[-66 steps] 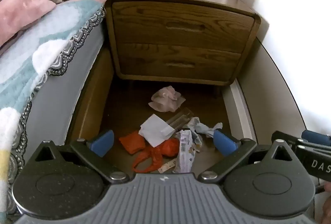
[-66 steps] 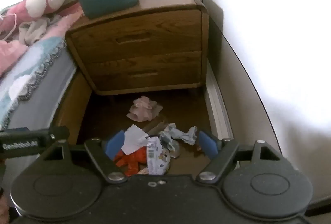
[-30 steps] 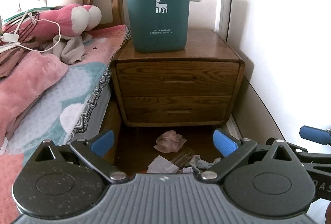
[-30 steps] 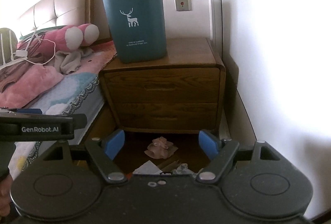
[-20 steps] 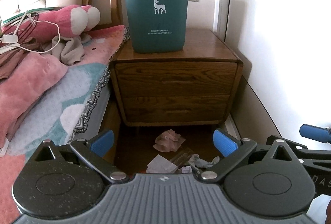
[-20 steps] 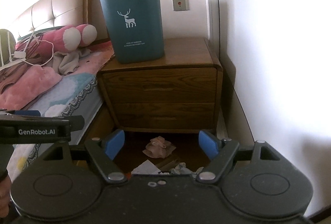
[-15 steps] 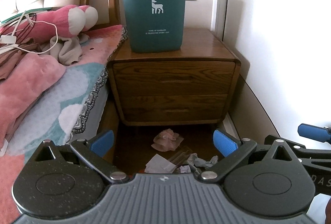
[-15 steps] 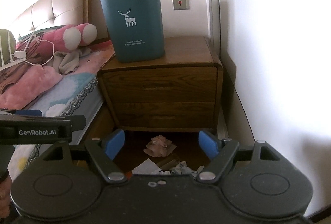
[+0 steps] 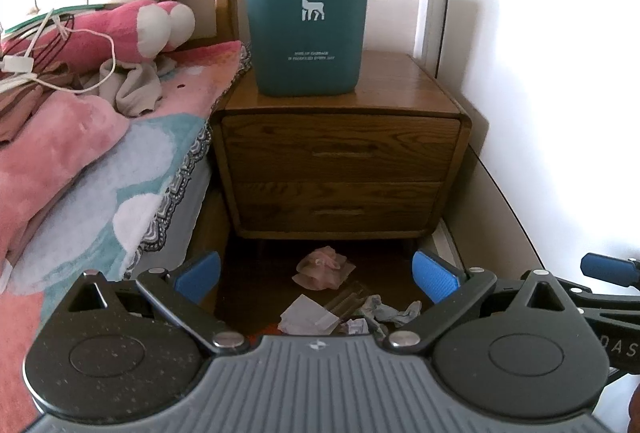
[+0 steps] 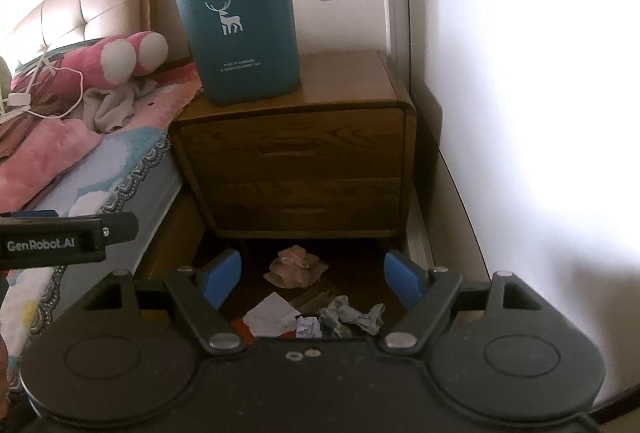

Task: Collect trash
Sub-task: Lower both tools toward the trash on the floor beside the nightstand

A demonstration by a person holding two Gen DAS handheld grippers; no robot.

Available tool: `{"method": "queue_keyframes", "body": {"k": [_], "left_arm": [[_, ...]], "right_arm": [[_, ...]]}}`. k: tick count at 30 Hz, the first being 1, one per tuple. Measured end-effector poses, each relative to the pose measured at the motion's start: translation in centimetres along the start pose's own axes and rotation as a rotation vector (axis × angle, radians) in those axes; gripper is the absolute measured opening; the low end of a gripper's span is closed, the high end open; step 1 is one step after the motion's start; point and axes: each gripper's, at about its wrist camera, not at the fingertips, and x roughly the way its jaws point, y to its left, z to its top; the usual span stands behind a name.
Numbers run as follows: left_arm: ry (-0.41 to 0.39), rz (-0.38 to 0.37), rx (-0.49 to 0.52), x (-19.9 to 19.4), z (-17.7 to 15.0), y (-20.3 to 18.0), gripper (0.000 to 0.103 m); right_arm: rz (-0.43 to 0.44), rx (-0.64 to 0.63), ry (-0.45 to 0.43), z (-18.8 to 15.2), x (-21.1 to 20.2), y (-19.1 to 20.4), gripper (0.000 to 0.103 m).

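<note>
Left gripper [image 9: 316, 275] spread wide, empty; right gripper [image 10: 313, 275] likewise, both above floor trash [image 10: 296, 267]

- Nightstand [image 9: 340, 153] — teal bin [image 9: 306, 17] upright on top.
- Floor [image 9: 384, 265] — pink wad [image 9: 324, 267], white paper [image 9: 306, 315], crumpled wrappers [image 9: 390, 311].
- Bed [image 9: 120, 169] — pink plush [image 9: 120, 29], cable [image 9: 72, 37].

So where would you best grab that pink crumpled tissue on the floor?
Probably from above, pinching the raised puckered ridge at the middle of the pink crumpled tissue. It lies loose on the floor, apart from the other scraps, with room on both sides for an open tool.
</note>
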Motion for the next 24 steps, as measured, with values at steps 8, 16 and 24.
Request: {"method": "queue_keyframes", "body": {"k": [8, 16, 24], "left_arm": [[0.007, 0.000, -0.004, 0.2, 0.2, 0.0, 0.103], [0.024, -0.009, -0.003, 1.0, 0.1, -0.2, 0.103], [0.052, -0.015, -0.014, 2.3, -0.3, 0.1, 0.103]], "right_arm": [[-0.013, -0.002, 0.003, 0.0, 0.1, 0.0, 0.079], [-0.016, 0.000, 0.014, 0.0, 0.7, -0.1, 0.079], [-0.027, 0.003, 0.039, -0.3, 1.8, -0.4, 0.079]]}}
